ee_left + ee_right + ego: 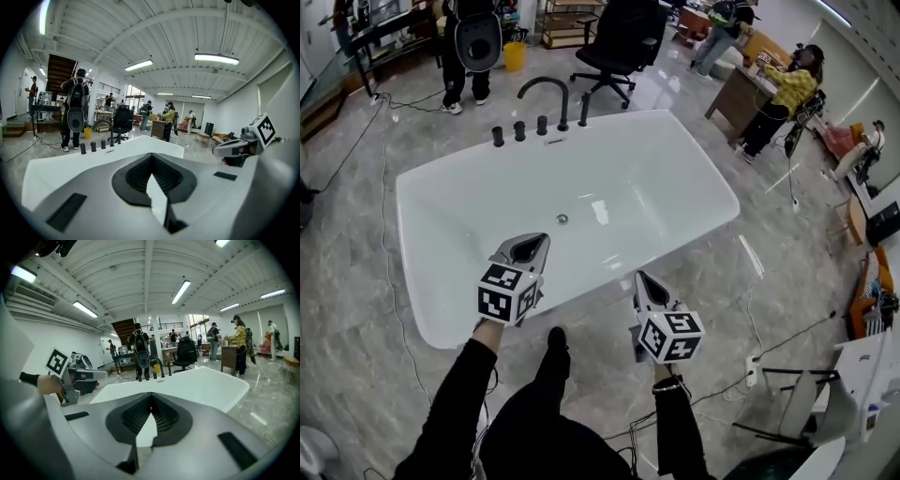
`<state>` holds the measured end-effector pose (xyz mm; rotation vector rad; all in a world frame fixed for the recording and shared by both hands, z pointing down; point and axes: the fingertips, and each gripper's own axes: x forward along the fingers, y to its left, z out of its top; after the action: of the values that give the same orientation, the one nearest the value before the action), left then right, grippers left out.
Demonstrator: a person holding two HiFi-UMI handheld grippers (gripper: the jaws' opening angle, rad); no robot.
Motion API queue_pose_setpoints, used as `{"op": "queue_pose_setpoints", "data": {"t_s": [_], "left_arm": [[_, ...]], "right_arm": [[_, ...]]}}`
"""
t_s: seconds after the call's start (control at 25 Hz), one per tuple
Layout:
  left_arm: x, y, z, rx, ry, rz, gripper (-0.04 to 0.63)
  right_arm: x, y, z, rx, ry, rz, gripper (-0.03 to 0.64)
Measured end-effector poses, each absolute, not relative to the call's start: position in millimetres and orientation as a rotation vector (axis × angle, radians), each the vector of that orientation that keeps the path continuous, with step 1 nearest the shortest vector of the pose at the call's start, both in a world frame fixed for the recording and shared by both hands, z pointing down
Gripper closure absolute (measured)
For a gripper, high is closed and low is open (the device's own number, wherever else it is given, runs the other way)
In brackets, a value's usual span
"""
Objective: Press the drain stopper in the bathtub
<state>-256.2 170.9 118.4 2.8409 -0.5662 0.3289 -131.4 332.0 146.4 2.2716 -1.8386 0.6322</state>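
One white bathtub (675,178) stands mid-floor. Two black-sleeved forearms reach forward from below, each holding one claw roughly level. The left claw (534,246) is over the tub's near inner wall and the right claw (643,281) is just outside the near rim. Both are closed, tips meeting, nothing held. On the far rim are one arched black spout (546,89) and three black knobs (519,131). One drain stopper (562,219) sits on the tub floor, apart from both claws.

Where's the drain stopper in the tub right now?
In the head view, the drain stopper sits on the floor of the bathtub near its middle, just beyond the tip of the left gripper, toward the faucet.
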Motion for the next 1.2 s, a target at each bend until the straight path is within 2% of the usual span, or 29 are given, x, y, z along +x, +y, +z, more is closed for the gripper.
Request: {"op": "queue_pose_setpoints", "data": {"t_s": [0.36, 0.88, 1.2], "left_arm": [[-165, 79, 157, 2.741, -0.652, 0.363, 0.594], [-85, 0, 188, 2.661, -0.773, 0.407, 0.594], [-41, -28, 232, 2.542, -0.955, 0.464, 0.594]], "right_arm": [[-34, 227, 173, 2.098, -1.872, 0.680, 0.615], [43, 114, 201, 1.841, -1.998, 0.686, 0.615], [99, 61, 251, 1.579, -2.095, 0.707, 0.615]]}}
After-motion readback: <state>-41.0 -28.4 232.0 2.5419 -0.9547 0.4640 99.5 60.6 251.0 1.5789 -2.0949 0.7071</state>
